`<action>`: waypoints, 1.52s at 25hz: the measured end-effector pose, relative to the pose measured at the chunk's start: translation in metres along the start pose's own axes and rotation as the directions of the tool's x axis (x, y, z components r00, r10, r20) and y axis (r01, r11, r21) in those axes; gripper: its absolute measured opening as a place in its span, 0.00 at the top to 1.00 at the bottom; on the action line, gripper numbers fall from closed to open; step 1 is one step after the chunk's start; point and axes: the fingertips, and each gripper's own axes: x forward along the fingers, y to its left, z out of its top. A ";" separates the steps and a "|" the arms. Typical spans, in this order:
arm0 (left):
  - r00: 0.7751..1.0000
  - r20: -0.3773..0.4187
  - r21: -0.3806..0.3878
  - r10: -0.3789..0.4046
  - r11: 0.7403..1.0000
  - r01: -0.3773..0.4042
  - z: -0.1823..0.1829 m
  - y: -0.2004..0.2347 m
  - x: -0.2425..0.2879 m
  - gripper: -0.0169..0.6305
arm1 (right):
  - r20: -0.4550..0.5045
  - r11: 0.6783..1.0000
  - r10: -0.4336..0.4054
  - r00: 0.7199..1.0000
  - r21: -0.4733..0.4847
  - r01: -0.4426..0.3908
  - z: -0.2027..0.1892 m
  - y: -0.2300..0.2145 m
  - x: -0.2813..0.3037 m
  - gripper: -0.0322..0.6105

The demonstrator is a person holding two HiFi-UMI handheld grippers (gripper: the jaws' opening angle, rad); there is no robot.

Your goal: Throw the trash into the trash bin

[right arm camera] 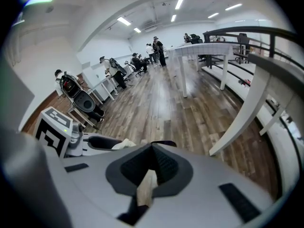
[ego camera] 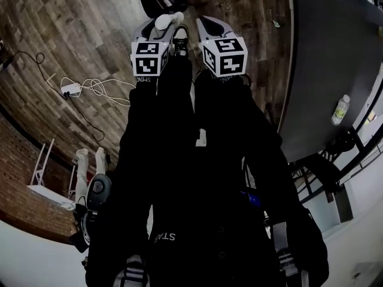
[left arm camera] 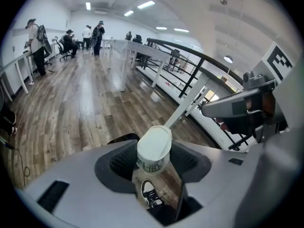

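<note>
The left gripper (left arm camera: 154, 151) clamps a white-lidded cup (left arm camera: 154, 144) between its jaws, which stand fairly wide around it. The right gripper (right arm camera: 152, 148) is empty, jaw tips together. Both hang side by side over the wood floor (ego camera: 72, 34), left of the grey table (ego camera: 323, 70).

Floor (left arm camera: 85, 103) is wood plank with a decent sheen. Cup (left arm camera: 153, 163) looks like printed paper, with a smooth matt white lid (left arm camera: 154, 144). Left gripper (left arm camera: 154, 149) is matt grey plastic, its pads (left arm camera: 121, 163) black and ribbed. Wall (ego camera: 24, 178) is rough brick.
</note>
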 end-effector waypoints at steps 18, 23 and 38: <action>0.993 -0.065 -0.026 0.097 0.995 -0.099 -0.074 0.077 0.126 0.64 | -0.079 1.000 0.018 0.997 0.009 -0.017 -0.074 -0.031 0.125 0.93; 0.989 -0.089 -0.014 0.118 0.993 -0.120 -0.087 0.091 0.149 0.64 | -0.087 1.000 0.022 0.996 0.018 -0.020 -0.084 -0.037 0.142 0.93; 0.982 -0.136 -0.049 0.129 0.989 -0.136 -0.112 0.111 0.195 0.63 | -0.116 0.999 0.039 0.993 0.020 -0.037 -0.103 -0.049 0.167 0.93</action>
